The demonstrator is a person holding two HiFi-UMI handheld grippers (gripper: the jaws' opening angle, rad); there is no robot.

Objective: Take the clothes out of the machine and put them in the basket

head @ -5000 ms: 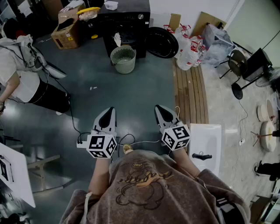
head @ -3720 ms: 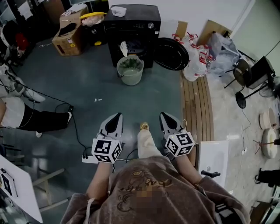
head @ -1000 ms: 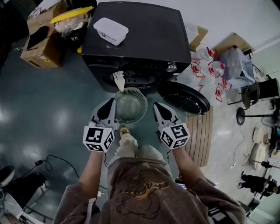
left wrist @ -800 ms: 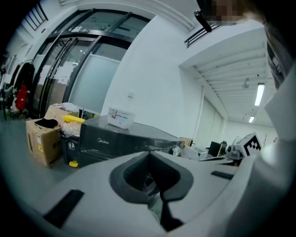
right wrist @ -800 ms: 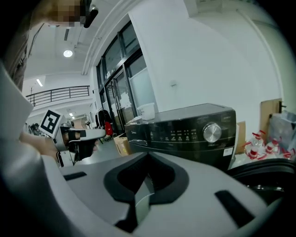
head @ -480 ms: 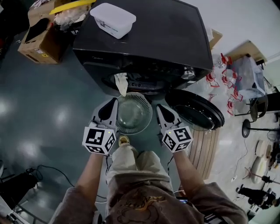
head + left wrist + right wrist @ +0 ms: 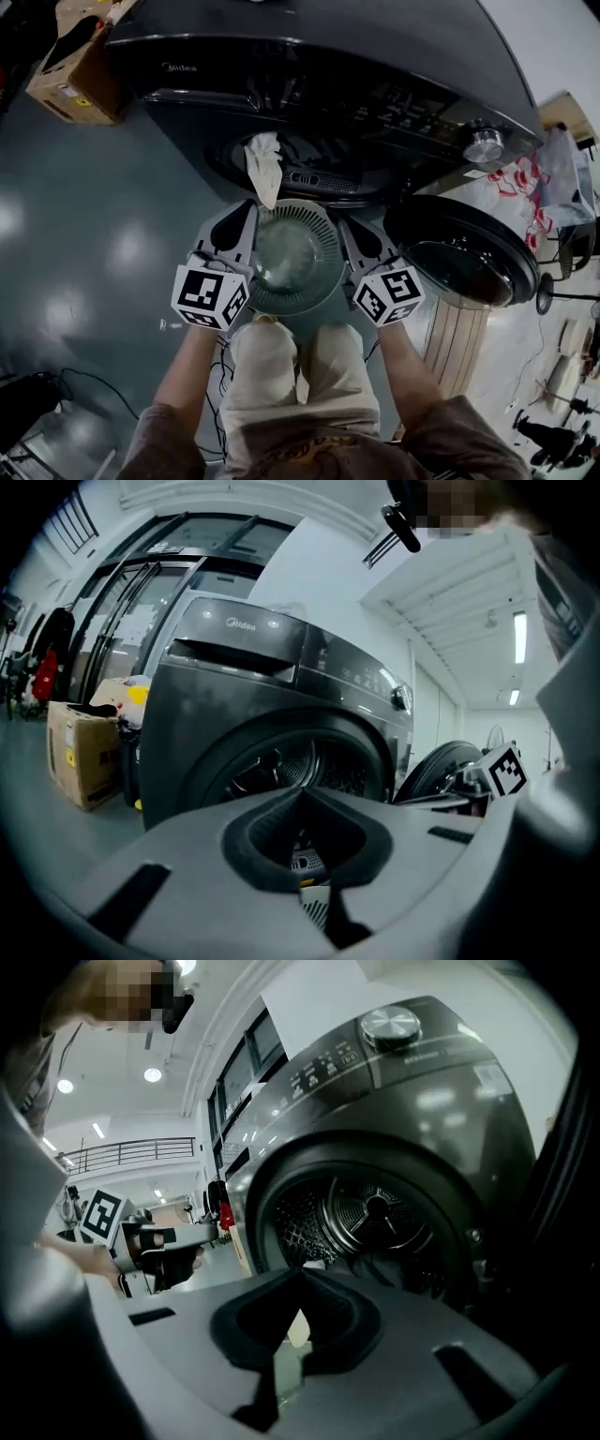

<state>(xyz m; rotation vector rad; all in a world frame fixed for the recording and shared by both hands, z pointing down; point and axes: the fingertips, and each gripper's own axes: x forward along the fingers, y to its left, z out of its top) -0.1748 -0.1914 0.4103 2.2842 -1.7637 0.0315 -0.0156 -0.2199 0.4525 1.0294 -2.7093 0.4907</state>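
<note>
Cloth (image 7: 265,167) seemingly over machine (image 7: 309,56) rim; basket (image 7: 317,220) near

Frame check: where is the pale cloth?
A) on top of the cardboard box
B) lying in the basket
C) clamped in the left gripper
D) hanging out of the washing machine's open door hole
D: the pale cloth drapes from the washing machine door opening, just above the far rim of the basket.
</note>
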